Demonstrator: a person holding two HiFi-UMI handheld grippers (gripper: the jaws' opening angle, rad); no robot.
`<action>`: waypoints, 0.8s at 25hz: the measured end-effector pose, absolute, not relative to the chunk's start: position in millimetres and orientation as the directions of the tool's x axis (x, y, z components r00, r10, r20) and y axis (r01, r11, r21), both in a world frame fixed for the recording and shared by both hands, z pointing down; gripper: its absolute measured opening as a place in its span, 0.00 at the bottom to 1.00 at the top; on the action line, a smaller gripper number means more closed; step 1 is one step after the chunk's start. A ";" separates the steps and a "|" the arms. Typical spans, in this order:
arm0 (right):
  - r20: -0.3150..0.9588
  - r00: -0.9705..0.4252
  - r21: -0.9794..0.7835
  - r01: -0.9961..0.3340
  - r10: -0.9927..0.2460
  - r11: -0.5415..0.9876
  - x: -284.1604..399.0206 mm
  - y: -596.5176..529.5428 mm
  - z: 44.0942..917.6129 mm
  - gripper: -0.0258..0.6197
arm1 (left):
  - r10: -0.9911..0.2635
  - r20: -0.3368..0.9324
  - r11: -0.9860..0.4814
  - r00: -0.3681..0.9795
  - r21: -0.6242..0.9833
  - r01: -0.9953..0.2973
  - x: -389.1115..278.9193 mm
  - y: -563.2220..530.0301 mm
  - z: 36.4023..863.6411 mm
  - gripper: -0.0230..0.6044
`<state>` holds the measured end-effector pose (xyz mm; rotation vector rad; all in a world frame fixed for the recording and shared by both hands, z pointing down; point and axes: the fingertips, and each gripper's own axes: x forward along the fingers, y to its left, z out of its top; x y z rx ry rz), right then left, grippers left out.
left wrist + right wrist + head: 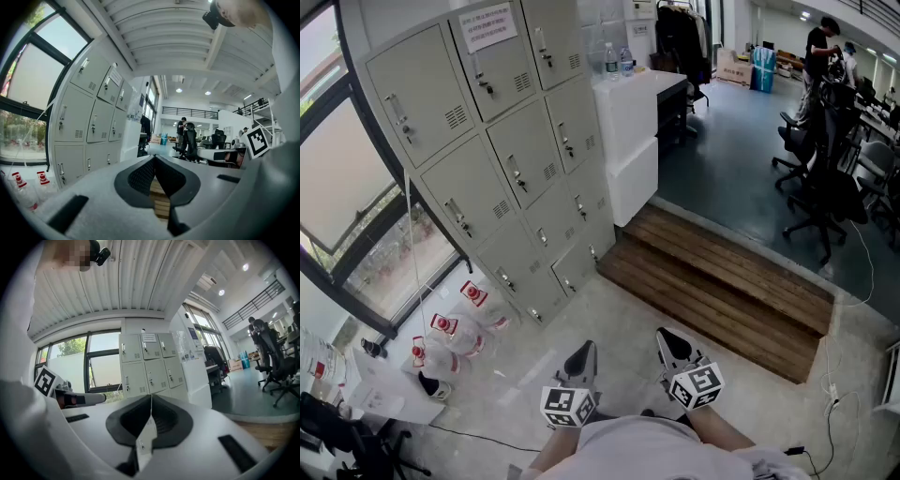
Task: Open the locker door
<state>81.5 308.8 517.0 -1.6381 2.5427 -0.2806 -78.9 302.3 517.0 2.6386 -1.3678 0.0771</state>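
Near the closed lockers [511, 159], plastic bottles [461, 330] lie on the floor [614, 314].

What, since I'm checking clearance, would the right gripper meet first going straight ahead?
Probably a lower door of the grey metal locker bank; the shut right gripper points there, though depth is unclear.
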 end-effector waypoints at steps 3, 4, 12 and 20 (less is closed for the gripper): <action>0.015 -0.414 -0.213 -0.891 -0.910 0.402 81.1 307.0 518.9 0.06 | -0.807 0.120 -0.566 0.578 0.123 -0.815 -79.4 300.3 516.8 0.04; 0.016 -0.415 -0.214 -0.890 -0.910 0.403 80.7 306.5 519.4 0.06 | -0.808 0.119 -0.564 0.577 0.125 -0.816 -80.2 299.7 516.8 0.04; 0.019 -0.418 -0.207 -0.891 -0.908 0.405 77.5 303.3 518.3 0.06 | -0.818 0.115 -0.551 0.564 0.129 -0.825 -86.1 296.2 515.7 0.04; 0.022 -0.412 -0.204 -0.894 -0.911 0.399 78.7 300.5 519.2 0.06 | -0.818 0.116 -0.551 0.564 0.129 -0.825 -87.7 292.9 515.6 0.04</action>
